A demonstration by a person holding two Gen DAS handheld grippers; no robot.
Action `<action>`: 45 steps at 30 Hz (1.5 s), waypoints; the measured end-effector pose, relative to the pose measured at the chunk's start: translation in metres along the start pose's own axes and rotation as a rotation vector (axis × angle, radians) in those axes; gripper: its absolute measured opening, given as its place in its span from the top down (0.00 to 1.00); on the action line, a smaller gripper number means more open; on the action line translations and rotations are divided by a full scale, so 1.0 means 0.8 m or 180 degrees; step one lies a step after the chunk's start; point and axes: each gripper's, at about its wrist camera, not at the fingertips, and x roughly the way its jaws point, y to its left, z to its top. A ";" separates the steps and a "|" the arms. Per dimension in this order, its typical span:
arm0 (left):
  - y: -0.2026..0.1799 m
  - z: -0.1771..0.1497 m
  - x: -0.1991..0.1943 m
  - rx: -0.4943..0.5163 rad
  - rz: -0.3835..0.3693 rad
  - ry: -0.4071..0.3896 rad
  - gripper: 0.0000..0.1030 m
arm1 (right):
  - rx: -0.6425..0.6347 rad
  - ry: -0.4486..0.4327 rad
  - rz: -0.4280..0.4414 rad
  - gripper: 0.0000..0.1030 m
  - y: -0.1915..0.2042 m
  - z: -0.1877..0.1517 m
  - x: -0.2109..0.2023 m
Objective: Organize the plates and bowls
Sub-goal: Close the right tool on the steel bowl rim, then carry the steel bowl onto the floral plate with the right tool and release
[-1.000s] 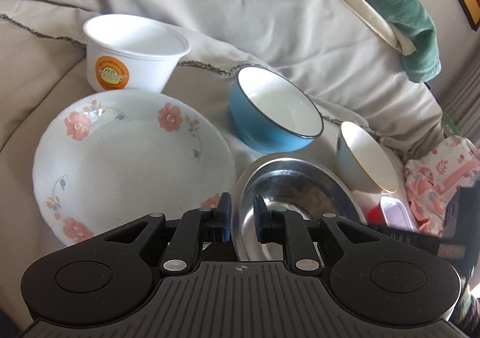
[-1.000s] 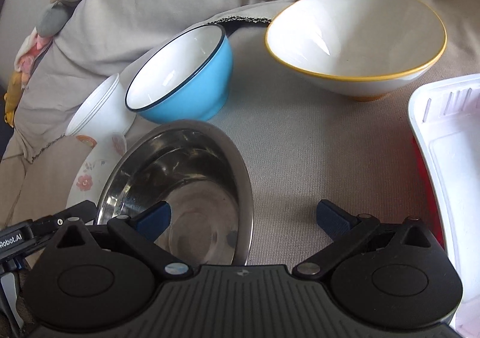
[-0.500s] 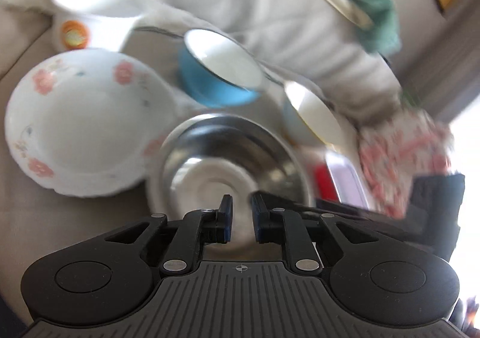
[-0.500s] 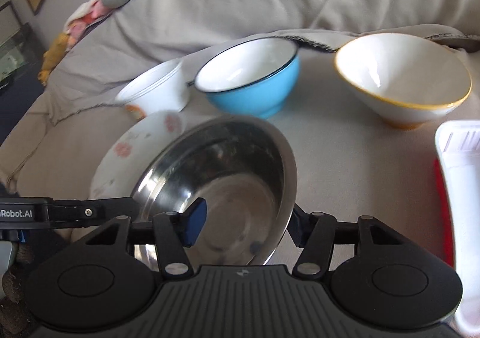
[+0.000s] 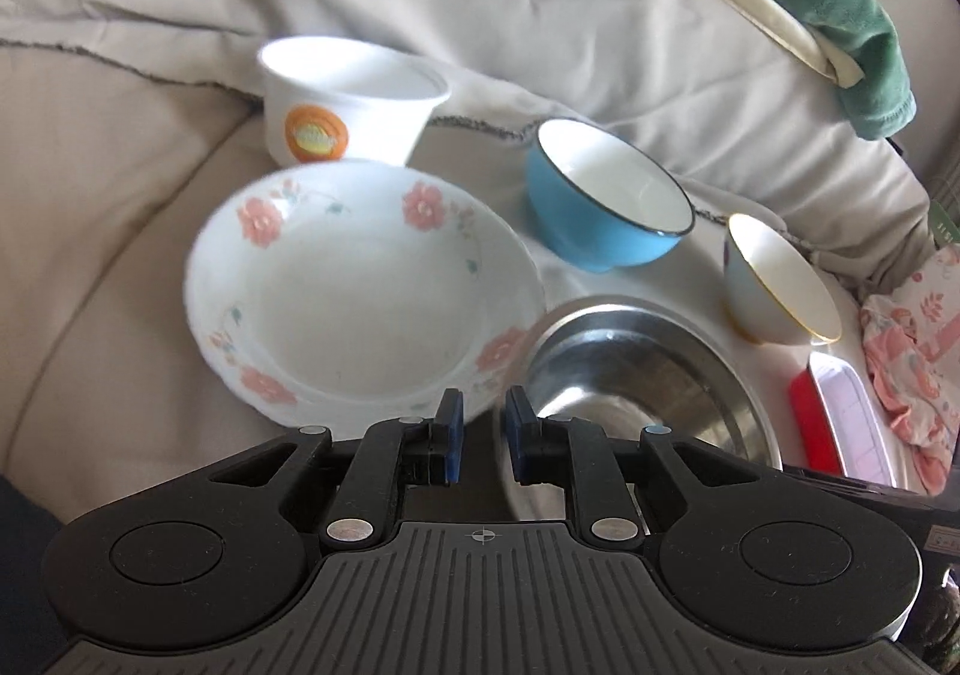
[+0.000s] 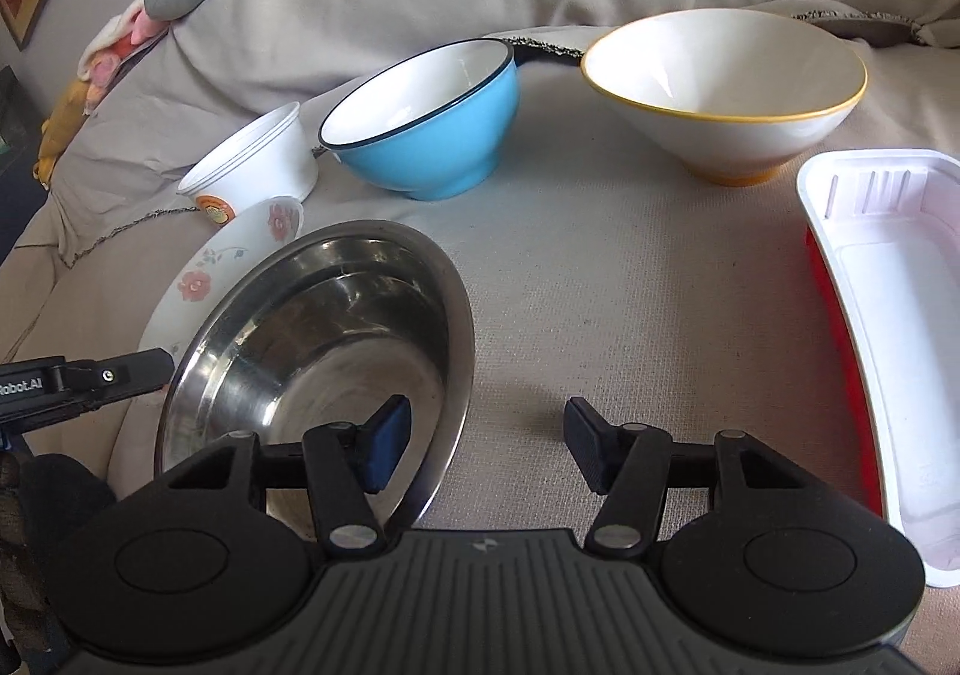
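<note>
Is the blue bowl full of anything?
Empty. The blue bowl sits upright on the cloth, and both views show only its bare white inside, nothing in it.

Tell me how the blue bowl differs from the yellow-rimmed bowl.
The blue bowl is sky blue outside with a thin dark rim; the yellow-rimmed bowl is white outside with a yellow rim and yellow foot. The blue bowl has rounded sides; the yellow-rimmed bowl flares like a cone and looks wider at the mouth. Both are white inside, empty and upright on the beige cloth.
</note>
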 end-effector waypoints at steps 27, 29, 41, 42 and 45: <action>-0.021 -0.013 0.035 0.0108 -0.0241 0.0445 0.75 | -0.0284 0.0040 -0.0448 0.31 0.023 0.026 0.001; -0.022 -0.014 0.034 0.0122 -0.0252 0.0440 0.76 | -0.0224 0.0129 -0.0402 0.46 0.018 0.028 0.007; -0.016 -0.027 0.020 0.0143 -0.0548 0.0694 0.81 | -0.0280 0.0427 -0.0201 0.58 0.028 0.005 -0.013; -0.013 -0.028 0.014 0.0120 -0.0580 0.0670 0.81 | -0.0275 0.0441 -0.0200 0.58 0.031 0.004 -0.019; -0.003 -0.010 -0.015 0.0105 -0.0625 0.0371 0.80 | -0.0412 0.0306 -0.0209 0.58 0.058 0.009 -0.043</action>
